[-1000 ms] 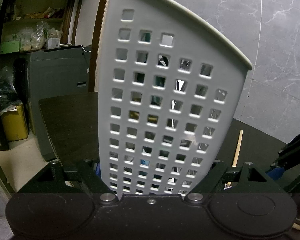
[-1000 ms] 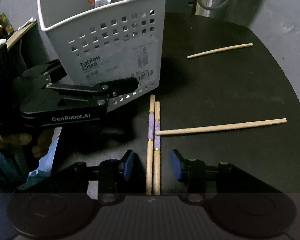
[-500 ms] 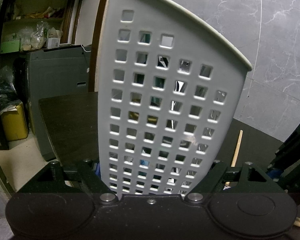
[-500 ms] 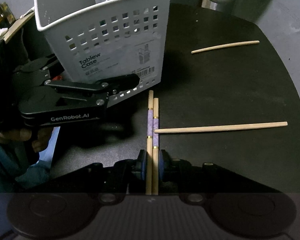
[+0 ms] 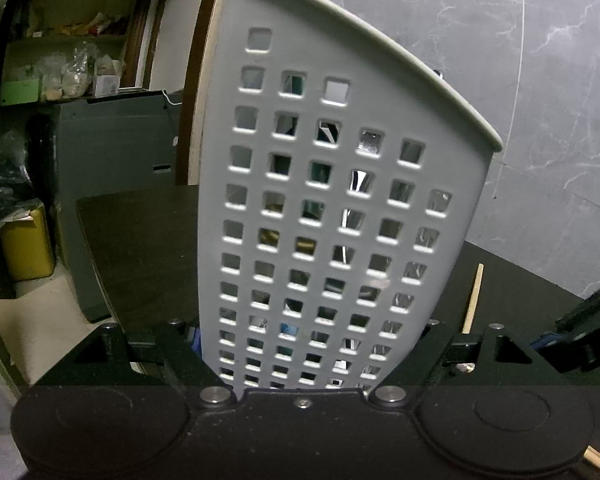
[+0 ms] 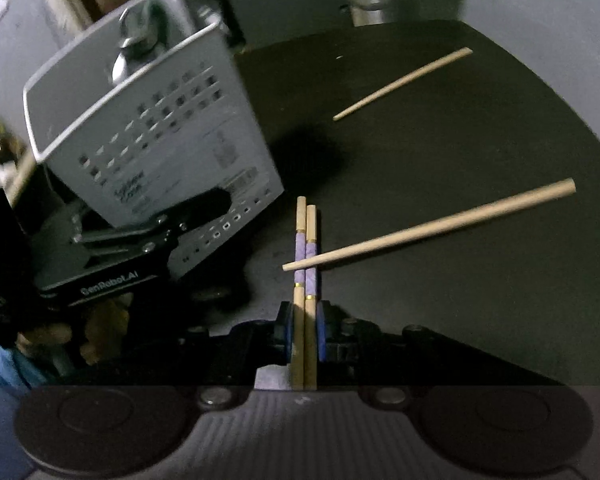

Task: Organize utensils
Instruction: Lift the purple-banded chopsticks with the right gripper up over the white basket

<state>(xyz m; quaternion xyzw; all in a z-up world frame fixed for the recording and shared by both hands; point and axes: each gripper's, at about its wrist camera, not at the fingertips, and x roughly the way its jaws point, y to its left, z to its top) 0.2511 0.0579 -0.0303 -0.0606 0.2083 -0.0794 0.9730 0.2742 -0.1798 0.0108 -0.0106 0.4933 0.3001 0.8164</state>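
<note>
Black tabletop [image 6: 440,152] carries everything. Left tongs [image 5: 312,360] clamp the white perforated plastic utensil basket [image 5: 340,208], filling their view; only the right view shows the right tongs [image 6: 305,336], just closed on two purple-banded wooden chopsticks [image 6: 306,240], a plain chopstick [image 6: 432,228] crossing them.

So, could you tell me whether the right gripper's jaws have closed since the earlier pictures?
Yes. The right gripper has just been closing and is now shut on the purple-banded chopsticks, which earlier lay loose between its open jaws.
</note>
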